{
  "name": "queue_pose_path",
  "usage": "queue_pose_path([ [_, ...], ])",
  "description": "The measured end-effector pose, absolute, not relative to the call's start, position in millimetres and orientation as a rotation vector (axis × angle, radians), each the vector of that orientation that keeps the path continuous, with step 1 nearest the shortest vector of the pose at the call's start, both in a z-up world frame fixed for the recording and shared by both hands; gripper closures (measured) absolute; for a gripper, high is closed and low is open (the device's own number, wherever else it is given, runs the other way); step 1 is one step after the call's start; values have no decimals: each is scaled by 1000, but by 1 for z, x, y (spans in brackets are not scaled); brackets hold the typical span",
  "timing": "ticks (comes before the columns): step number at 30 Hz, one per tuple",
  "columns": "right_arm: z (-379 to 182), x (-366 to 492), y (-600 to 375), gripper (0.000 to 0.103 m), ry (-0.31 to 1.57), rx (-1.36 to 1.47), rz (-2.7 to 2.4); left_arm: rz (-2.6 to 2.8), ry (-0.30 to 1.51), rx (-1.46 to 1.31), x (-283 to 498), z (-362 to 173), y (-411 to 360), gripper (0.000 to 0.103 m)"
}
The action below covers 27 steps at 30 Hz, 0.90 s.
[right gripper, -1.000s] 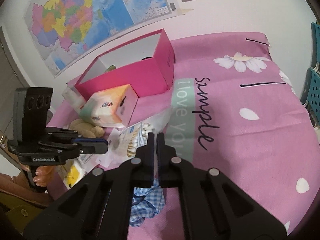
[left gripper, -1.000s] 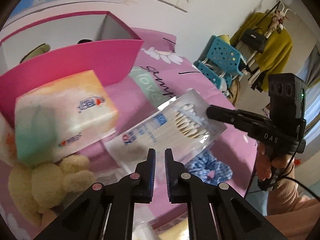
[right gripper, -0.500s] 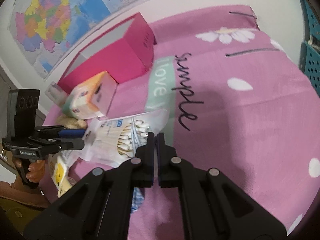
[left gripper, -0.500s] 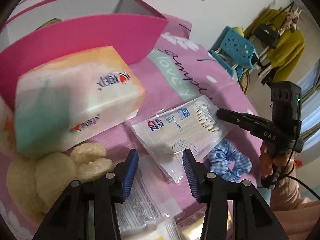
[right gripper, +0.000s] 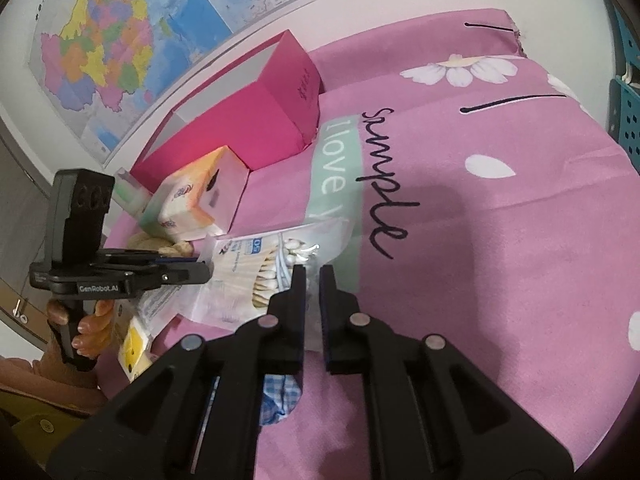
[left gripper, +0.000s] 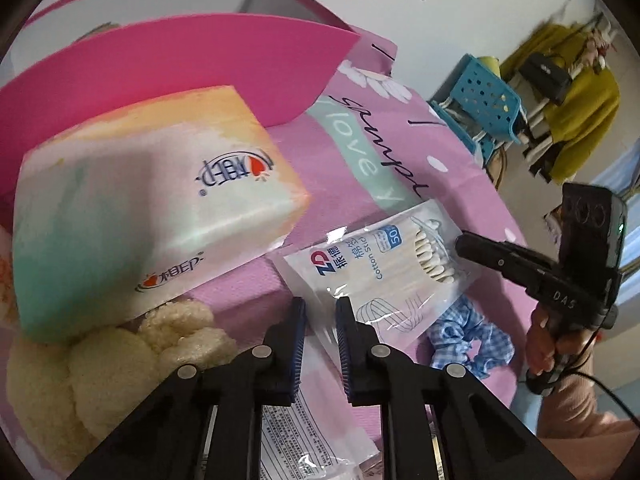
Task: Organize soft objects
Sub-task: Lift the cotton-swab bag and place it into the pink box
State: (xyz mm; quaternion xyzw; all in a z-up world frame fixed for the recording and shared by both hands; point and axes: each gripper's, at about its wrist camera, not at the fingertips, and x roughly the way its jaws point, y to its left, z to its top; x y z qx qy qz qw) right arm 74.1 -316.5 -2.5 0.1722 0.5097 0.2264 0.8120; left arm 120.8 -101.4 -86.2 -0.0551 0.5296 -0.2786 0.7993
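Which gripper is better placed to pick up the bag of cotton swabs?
Probably the left gripper: its jaws, just narrowed to a small gap, straddle the near corner of the bag of cotton swabs. The right gripper, jaws barely apart, is only at the bag's far edge, holding nothing.

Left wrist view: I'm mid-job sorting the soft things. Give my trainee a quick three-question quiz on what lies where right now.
1. True or false: the tissue pack lies inside the pink box.
2. Which thing peeks out at the lower edge of the cotton swab bag? A: a blue checked scrunchie. B: a rolled sock. C: a kitchen sponge.
3. Short answer: what rests on top of the cream plush toy?

Key: 1 false, it sits outside, in front of the box wall. 2 A. 3 the tissue pack.
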Motion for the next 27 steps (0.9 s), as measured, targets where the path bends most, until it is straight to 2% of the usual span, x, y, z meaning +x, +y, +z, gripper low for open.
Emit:
queue_pose_path([
  [1,-3,75,-316,94,1089,365,478,-601,1137,-105,121,-86,-103,81],
  [3,-3,75,-317,94,1092,361,472,-595,1137,-107,120,-85,-105,82],
  [6,-1,74,-318,94,1083,367,474,-583,1124,-95,119,-85,-105,86],
  [8,3,73,-318,94,1064,374,480,-578,1114,-110,118,-84,-103,94],
  [11,10,72,-318,96,1037,374,481,-598,1074,-125,114,-74,-100,98],
  [18,25,74,-309,99,1010,341,504,-623,969,-115,104,-45,-99,99],
  [19,24,75,-311,99,1013,346,504,-607,963,-113,104,-44,-95,98],
  [21,19,76,-313,99,1023,350,490,-607,988,-134,107,-47,-88,88],
  [23,13,76,-318,100,1037,377,482,-571,1022,-148,110,-54,-80,73],
  [27,4,73,-330,100,1050,410,443,-578,1083,-129,110,-70,-77,71],
])
